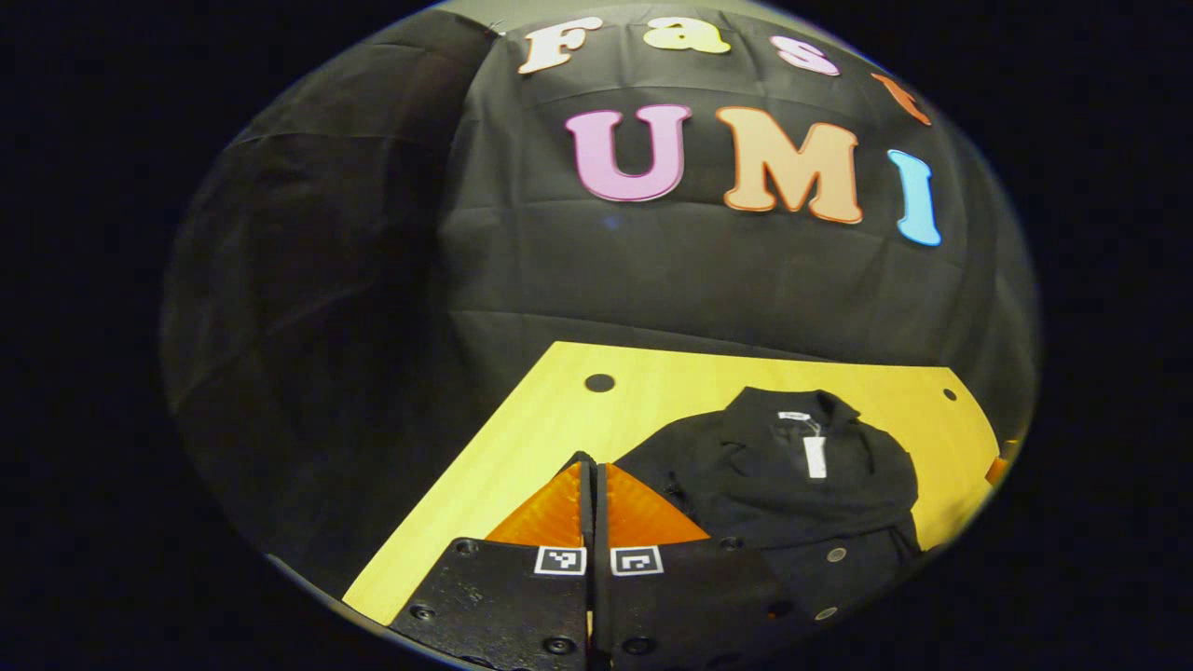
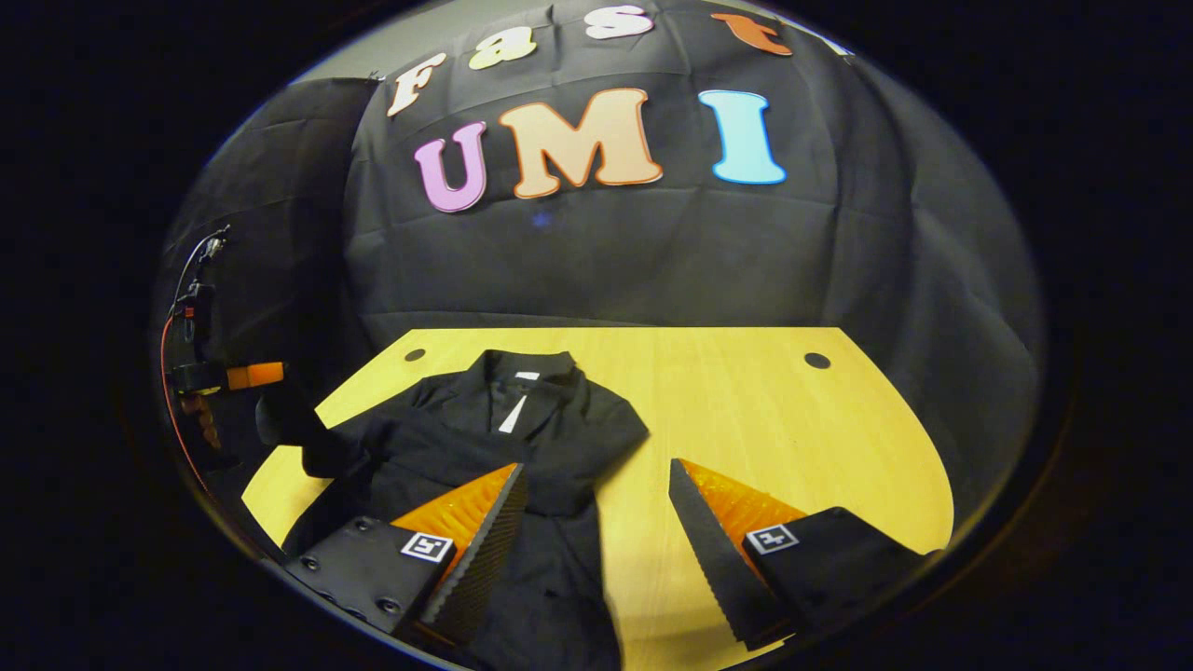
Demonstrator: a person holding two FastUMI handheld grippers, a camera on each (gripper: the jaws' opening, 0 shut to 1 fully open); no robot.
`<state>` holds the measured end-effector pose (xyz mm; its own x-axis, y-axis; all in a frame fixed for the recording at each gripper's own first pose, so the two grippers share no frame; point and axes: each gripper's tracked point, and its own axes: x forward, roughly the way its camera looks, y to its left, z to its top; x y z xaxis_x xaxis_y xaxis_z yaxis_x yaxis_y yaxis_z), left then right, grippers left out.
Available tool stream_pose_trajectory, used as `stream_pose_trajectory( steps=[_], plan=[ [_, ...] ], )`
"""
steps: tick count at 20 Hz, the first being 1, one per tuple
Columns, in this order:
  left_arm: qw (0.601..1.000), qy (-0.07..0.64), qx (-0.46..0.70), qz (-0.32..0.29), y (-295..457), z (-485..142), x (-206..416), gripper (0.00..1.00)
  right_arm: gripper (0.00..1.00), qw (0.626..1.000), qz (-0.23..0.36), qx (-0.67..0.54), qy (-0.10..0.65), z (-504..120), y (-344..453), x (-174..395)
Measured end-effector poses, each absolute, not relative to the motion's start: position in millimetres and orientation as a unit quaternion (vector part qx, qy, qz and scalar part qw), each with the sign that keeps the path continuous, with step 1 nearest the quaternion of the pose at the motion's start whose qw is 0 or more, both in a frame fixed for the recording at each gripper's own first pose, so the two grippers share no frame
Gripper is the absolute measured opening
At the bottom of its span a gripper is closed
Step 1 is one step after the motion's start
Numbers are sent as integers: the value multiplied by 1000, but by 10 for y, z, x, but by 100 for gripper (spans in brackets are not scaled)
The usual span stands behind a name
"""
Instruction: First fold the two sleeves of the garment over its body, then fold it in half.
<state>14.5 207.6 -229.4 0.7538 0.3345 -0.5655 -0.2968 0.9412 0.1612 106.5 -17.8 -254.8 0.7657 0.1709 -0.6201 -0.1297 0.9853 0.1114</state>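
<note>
A black collared garment (image 1: pixel 792 485) lies face up on the yellow wooden table (image 1: pixel 671 382), collar toward the back wall, with a white tag (image 1: pixel 815 457) at the neck. My left gripper (image 1: pixel 593 466) is shut at the table's left side. From the right gripper view, the left gripper (image 2: pixel 252 376) is raised at the far left, and the garment's left sleeve (image 2: pixel 298 429) rises from the garment (image 2: pixel 522 438) up to its fingers. My right gripper (image 2: pixel 595 468) is open above the garment's right edge, one finger over the cloth, the other over bare table (image 2: pixel 746 410).
Black cloth walls close the booth behind and beside the table. The table has round holes near its back corners (image 2: pixel 817 360). Bare wood lies to the right of the garment in the right gripper view. A red cable (image 2: pixel 168 373) hangs by the left gripper.
</note>
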Motion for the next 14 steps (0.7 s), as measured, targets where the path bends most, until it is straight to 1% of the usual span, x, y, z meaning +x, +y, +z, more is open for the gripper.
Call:
stream_pose_trajectory(
  steps=[1,2,3,4,6,7,14],
  plan=[
    [938,307,33,158,1973,-2297,231,0,99,940,74,34,332,-2534,-264,1042],
    [940,305,37,148,1866,-2296,308,0,96,941,68,36,331,-2527,-332,1023],
    [941,306,40,140,1768,-2294,357,0,99,941,63,39,330,-2518,-404,997],
    [943,304,41,132,1668,-2297,428,0,96,941,59,42,330,-2525,-466,965],
    [943,308,42,116,1458,-2338,523,0,96,942,51,45,329,-2517,-601,902],
    [944,308,41,108,1346,-2369,568,0,99,942,47,47,328,-2513,-660,876],
    [946,317,49,50,581,-2538,856,0,98,943,19,56,328,-2526,-1069,630]
  ],
)
